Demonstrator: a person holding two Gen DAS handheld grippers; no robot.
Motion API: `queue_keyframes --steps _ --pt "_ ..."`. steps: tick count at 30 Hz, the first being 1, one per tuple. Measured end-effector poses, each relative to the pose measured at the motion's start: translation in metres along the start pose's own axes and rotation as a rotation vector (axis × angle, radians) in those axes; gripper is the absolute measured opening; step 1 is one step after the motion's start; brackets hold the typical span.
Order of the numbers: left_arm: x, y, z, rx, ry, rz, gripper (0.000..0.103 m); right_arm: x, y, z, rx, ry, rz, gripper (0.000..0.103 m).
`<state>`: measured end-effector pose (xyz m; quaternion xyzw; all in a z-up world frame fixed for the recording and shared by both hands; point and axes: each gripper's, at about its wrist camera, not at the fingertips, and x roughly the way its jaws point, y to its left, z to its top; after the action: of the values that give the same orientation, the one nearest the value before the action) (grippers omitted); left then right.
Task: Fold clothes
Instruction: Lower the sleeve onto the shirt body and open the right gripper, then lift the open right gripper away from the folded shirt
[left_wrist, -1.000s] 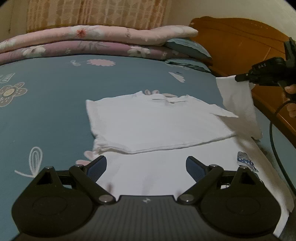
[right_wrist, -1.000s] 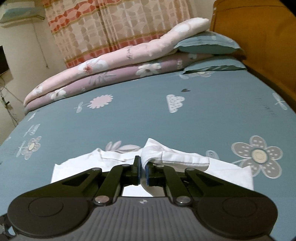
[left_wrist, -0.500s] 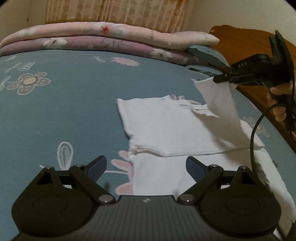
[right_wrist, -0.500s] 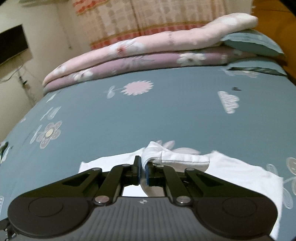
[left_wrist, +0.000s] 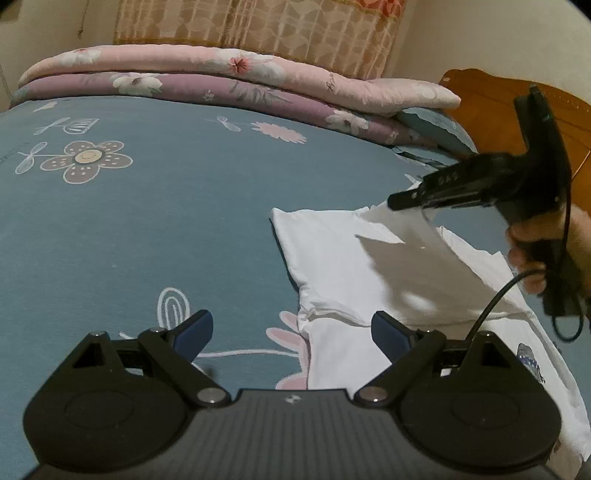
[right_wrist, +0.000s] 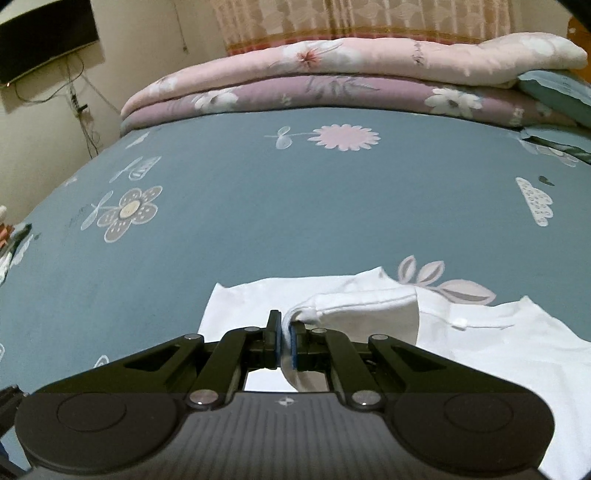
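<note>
The right gripper (right_wrist: 283, 341), jaws clamped on a sleeve of the white shirt (left_wrist: 340, 258), lifts it over the garment lying on the bed (left_wrist: 147, 229) near its headboard-side edge. The left gripper (left_wrist: 291, 332) hovers with jaws apart, empty.

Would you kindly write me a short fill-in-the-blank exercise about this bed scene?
1. The right hand-held gripper is shut on the ____ cotton shirt.
2. The left hand-held gripper is ____ and holds nothing.
3. The shirt lies on a ____ flower-printed bedsheet.

Missing words: white; open; blue
</note>
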<state>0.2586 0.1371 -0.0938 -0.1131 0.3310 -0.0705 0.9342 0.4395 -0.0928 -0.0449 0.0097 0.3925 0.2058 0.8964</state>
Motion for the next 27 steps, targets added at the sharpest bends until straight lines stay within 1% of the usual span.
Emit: queue_keyframes --steps 6,9,14,16,19,21,23,24,25,27 --pt "-0.002 0.001 -0.001 -0.004 -0.005 0.002 0.093 0.016 0.018 -0.009 -0.014 0.008 0.025 0.006" --pt "0.000 0.001 -0.001 0.000 -0.001 0.003 0.093 0.024 0.027 -0.015 -0.035 0.018 0.021 0.006" --pt "0.002 0.000 0.000 0.002 0.004 0.002 0.093 0.032 0.024 -0.025 -0.028 0.047 0.041 0.007" --pt "0.003 0.000 0.000 0.001 0.006 0.002 0.093 0.033 0.020 -0.029 -0.020 0.062 0.055 0.014" --pt "0.004 -0.003 0.000 0.001 0.003 -0.004 0.093 0.026 0.016 -0.032 -0.018 0.061 0.060 0.024" --pt "0.005 -0.005 0.001 0.001 -0.002 -0.009 0.093 0.018 0.011 -0.033 -0.018 0.054 0.062 0.028" --pt "0.006 -0.007 0.002 -0.008 -0.010 -0.018 0.093 0.007 0.004 -0.033 -0.016 0.043 0.059 0.035" --pt "0.006 -0.008 0.003 -0.014 -0.014 -0.023 0.093 0.001 0.000 -0.033 -0.016 0.037 0.057 0.042" --pt "0.007 -0.008 0.003 -0.021 -0.019 -0.029 0.093 -0.005 -0.005 -0.034 -0.011 0.033 0.055 0.044" --pt "0.008 -0.009 0.004 -0.040 -0.034 -0.039 0.092 -0.018 -0.015 -0.037 0.002 0.025 0.046 0.044"
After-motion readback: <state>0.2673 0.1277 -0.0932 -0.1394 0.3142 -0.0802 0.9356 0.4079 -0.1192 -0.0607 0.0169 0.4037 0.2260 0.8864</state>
